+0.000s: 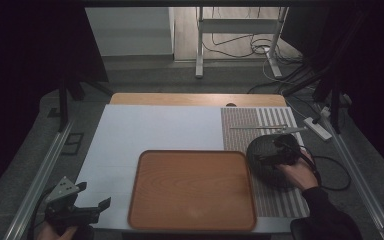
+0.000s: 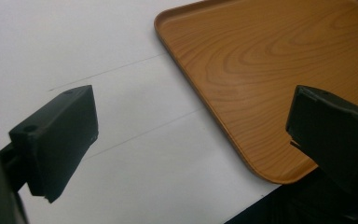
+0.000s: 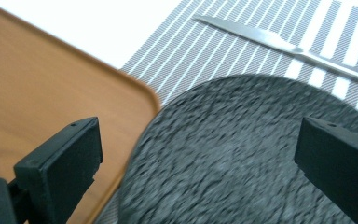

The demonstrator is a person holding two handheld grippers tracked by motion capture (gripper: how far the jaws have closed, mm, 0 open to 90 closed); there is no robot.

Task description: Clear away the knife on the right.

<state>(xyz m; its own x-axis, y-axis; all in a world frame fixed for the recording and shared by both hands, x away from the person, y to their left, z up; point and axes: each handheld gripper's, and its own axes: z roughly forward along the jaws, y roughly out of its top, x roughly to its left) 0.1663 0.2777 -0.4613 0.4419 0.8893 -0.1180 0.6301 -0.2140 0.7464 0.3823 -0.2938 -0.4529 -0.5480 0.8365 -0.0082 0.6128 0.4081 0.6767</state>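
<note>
A brown wooden tray (image 1: 192, 190) lies empty at the front middle of the table. To its right, a dark round textured plate (image 1: 262, 162) rests on a grey striped placemat (image 1: 240, 125). My right gripper (image 1: 267, 149) hovers open just above the plate (image 3: 233, 149), jaws wide, nothing between them, tray corner (image 3: 51, 88) to its left. A metal knife (image 1: 260, 127) lies on the placemat beyond the plate. My left gripper (image 1: 96, 195) is open over the white table cover near the front left corner, beside the tray (image 2: 270, 65).
A white cover (image 1: 150, 130) spans the table's left and middle; a wooden strip (image 1: 195, 99) runs along the far edge. Metal rails flank the table. A power strip (image 1: 317, 127) and cables lie on the floor at the right.
</note>
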